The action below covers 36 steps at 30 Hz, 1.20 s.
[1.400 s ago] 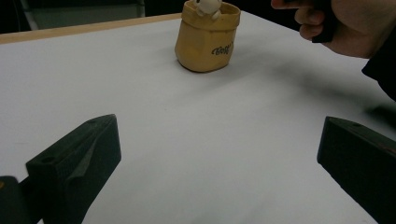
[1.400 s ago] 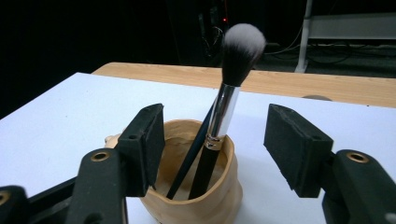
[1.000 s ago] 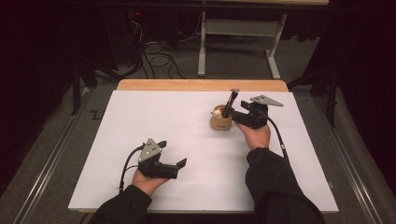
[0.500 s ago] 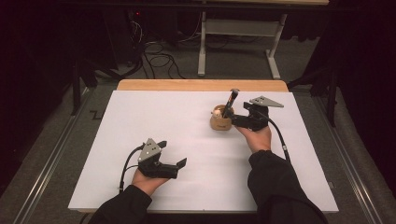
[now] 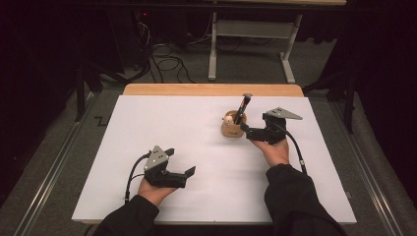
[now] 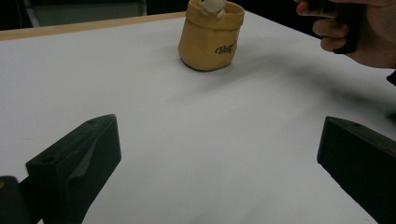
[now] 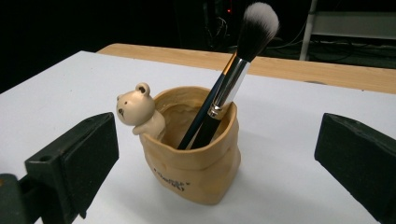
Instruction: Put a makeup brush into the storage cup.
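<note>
A white table top (image 5: 147, 128) fills the middle of the high view, with a strip of bare wood (image 5: 211, 89) showing along its far edge. A person's two dark sleeves come in from the near side, each hand holding a black gripper.

A tan cup (image 5: 232, 126) shaped like a crumpled paper bag stands upright on the far right part of the table. In the right gripper view the cup (image 7: 194, 149) has dark lettering low on its front and a little bear figure (image 7: 137, 112) clinging to its rim. A makeup brush (image 7: 233, 74) leans inside the cup, handle down and pale bristles up, resting against the rim on the side away from the bear.

The right gripper (image 5: 251, 130) sits just beside the cup, on its right as the high view shows it, pointing at it. Its jaws have just been opening and now stand wide apart, one on each side of the cup in its own view, with clear gaps between pads and cup. It holds nothing.

The left gripper (image 5: 184, 167) rests low over the near left part of the table, well apart from the cup. Its jaws are also spread wide with only bare table between them, and the cup (image 6: 210, 35) sits farther off ahead.
</note>
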Motion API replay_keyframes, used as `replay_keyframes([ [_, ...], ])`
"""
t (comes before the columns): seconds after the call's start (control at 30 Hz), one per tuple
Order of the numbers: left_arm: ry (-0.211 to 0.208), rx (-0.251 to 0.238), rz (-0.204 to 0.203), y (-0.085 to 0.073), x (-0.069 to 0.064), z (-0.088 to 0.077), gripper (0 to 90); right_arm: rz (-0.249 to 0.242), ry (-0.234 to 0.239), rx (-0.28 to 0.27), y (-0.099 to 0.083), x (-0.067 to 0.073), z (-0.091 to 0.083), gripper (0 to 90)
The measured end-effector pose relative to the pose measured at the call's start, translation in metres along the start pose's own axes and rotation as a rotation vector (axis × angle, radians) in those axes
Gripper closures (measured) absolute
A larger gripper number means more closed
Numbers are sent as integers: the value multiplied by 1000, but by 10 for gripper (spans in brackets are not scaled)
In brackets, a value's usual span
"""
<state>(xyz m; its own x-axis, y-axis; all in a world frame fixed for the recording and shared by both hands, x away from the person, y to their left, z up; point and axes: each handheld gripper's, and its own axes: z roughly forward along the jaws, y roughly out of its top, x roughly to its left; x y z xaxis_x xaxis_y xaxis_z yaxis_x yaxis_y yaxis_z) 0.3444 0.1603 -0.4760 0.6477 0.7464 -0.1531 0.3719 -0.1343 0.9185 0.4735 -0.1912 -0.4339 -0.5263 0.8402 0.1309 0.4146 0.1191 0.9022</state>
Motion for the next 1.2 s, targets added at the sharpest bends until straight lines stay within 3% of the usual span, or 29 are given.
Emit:
replay_keyframes([
  [0.67,6,7,-8,0,2,0,4,-90,24,-11,-11,11,-54,4],
  [1.2,-2,15,-11,0,-1,0,4,-112,23,-43,-44,4,-110,4],
])
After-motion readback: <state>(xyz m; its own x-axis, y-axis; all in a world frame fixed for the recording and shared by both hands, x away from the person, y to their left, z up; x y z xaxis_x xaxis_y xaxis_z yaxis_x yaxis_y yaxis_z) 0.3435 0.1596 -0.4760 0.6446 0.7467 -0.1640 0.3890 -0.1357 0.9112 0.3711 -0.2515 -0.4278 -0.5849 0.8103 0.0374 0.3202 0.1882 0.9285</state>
